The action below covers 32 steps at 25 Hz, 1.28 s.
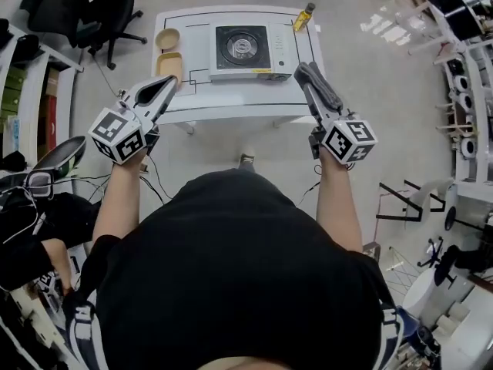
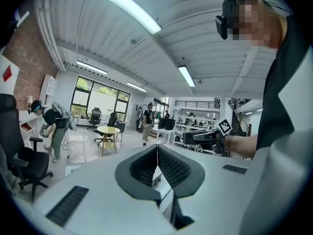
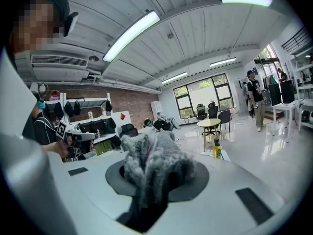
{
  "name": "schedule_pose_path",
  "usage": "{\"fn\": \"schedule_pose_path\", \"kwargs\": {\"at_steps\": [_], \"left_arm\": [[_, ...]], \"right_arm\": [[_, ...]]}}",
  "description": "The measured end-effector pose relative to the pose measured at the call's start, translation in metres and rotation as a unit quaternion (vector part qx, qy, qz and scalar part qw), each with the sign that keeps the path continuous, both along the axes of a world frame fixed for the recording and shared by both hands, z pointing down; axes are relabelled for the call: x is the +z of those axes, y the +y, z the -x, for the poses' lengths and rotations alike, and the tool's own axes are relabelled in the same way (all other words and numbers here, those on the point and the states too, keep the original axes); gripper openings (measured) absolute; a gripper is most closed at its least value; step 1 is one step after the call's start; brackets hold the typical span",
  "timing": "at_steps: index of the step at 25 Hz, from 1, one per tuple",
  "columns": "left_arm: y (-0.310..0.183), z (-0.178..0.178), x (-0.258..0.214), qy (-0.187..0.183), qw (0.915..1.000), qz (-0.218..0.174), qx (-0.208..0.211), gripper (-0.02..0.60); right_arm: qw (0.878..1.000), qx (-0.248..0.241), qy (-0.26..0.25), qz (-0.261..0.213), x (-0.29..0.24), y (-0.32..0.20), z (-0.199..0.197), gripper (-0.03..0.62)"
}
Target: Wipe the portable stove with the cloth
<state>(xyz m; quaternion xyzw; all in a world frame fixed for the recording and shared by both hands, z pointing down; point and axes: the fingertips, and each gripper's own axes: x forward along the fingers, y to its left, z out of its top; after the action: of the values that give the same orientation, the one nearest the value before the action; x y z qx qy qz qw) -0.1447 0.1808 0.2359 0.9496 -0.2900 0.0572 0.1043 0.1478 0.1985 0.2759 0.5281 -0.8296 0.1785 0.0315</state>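
While the right gripper (image 1: 306, 72) pinches the grey cloth (image 3: 150, 164) and the left gripper (image 1: 167, 84) has its jaws pressed together on nothing, both hover by the tabletop's (image 1: 231, 108) near edge. The portable stove (image 1: 242, 49) sits mid-tabletop, apart from both, so wiping looks not yet begun. Next, the cloth must come forward and down onto it.

Fluffy, rough cloth (image 3: 151, 165); smooth, matt stove (image 1: 246, 51).

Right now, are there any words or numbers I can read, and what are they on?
No text reads clearly.
Portable stove: yellow front strip, too small to read.
Bottle: label too small to read.
Left cube, right cube: black-and-white squares only, no letters.
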Motion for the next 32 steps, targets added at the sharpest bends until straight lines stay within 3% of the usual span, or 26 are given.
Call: {"fn": "schedule_pose_path", "kwargs": {"at_steps": [15,32], "left_arm": [[-0.079,-0.050,0.005,-0.002,0.9975,0.010,-0.070,0.023],[-0.104,-0.079,0.003,0.003,0.9947,0.007,-0.103,0.023]], "right_arm": [[0.997,-0.073,-0.003,0.026,0.028,-0.114,-0.045,0.118],[0.993,-0.115,-0.002,0.023,0.033,-0.155,-0.071,0.117]]}}
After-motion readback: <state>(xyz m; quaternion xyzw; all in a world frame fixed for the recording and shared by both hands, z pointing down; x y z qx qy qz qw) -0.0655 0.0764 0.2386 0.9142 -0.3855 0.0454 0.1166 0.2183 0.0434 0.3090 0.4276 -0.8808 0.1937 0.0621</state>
